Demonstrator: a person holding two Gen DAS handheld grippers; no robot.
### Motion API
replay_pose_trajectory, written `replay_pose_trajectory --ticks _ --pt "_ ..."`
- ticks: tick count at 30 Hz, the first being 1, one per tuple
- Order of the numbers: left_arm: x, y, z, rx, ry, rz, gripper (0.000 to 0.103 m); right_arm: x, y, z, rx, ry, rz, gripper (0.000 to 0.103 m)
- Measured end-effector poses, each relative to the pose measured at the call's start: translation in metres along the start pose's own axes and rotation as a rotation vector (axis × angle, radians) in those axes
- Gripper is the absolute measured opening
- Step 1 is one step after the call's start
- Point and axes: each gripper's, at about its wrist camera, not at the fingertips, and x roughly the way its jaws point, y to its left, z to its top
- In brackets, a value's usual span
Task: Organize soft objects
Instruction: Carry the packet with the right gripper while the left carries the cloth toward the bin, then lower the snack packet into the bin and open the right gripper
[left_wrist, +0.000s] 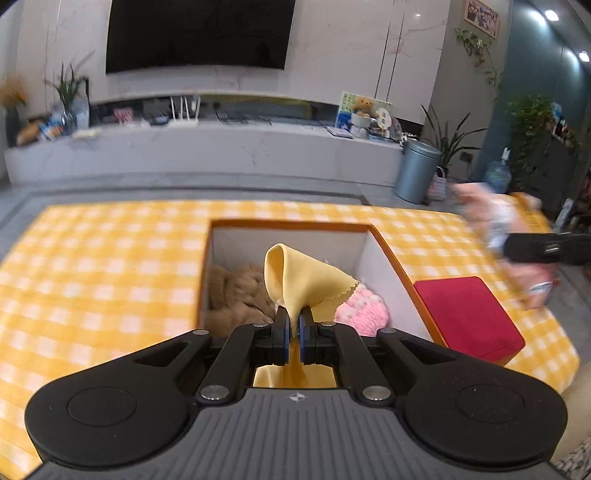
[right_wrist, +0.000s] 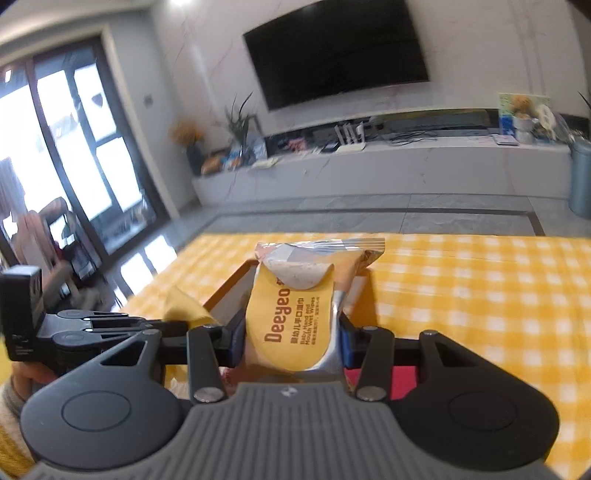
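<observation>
My left gripper (left_wrist: 294, 316) is shut on a yellow cloth (left_wrist: 299, 280), which sticks up over an orange-rimmed white box (left_wrist: 391, 254). Inside the box lie a brown plush toy (left_wrist: 236, 291) and a pink knitted item (left_wrist: 364, 306). My right gripper (right_wrist: 291, 328) is shut on a pack of wet wipes (right_wrist: 295, 314) with a yellow label, held above the checked cloth. In the right wrist view the left gripper's body (right_wrist: 92, 332) shows at the left with the yellow cloth (right_wrist: 183, 308) and the box's orange rim (right_wrist: 229, 286) beyond it. The right gripper (left_wrist: 554, 249) appears blurred at the right edge of the left wrist view.
A yellow-and-white checked tablecloth (left_wrist: 110, 266) covers the table. A red cushion-like lid (left_wrist: 469, 317) lies right of the box. Beyond the table are grey floor, a long white TV bench (left_wrist: 221, 147), a metal bin (left_wrist: 415, 171) and plants.
</observation>
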Motion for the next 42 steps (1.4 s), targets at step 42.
replay_pose_trajectory --ticks 42 --pt "-0.002 0.012 0.000 -0.017 -0.021 0.058 0.005 0.110 0.058 -0.014 -0.234 0.160 -0.166 0.071"
